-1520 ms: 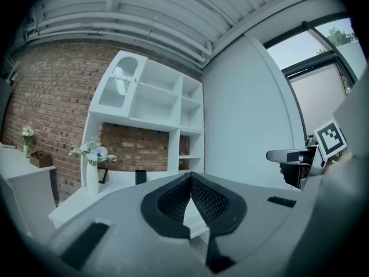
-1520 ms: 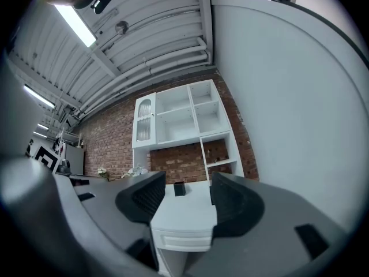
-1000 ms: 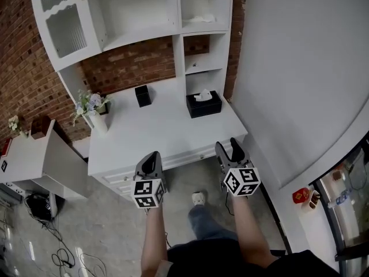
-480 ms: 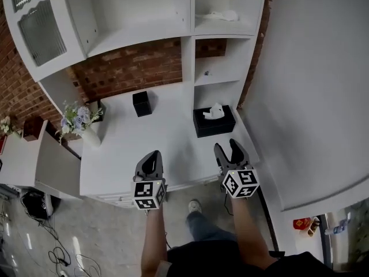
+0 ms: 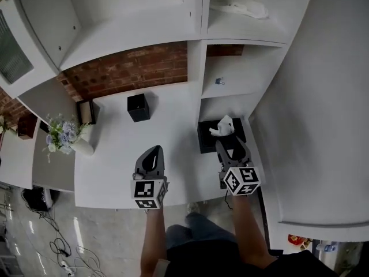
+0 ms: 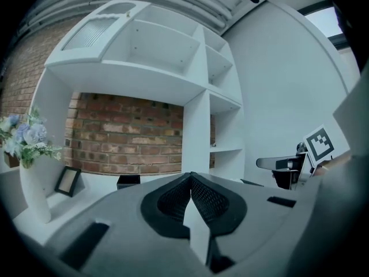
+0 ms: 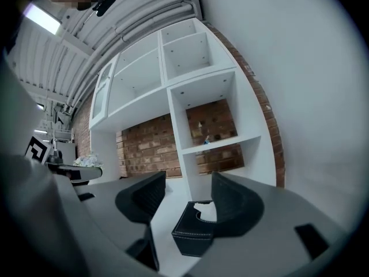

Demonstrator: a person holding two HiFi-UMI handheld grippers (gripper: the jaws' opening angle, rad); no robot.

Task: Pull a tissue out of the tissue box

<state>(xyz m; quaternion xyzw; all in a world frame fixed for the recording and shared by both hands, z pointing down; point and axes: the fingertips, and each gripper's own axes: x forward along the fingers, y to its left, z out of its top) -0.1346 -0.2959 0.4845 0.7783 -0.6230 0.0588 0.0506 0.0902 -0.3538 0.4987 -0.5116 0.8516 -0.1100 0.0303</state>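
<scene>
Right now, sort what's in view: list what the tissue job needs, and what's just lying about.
For the job: tissue box; the tissue sticking out of it; right gripper, open, aimed at the box.

Just lying about: small black box; picture frame; vase of flowers; white cloth on the upper shelf; left gripper, shut, idle.

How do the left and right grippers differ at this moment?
The left gripper has its jaws shut; the right gripper has them apart. The right gripper points at the tissue box; the left gripper hangs over bare desk. Both hold nothing.
</scene>
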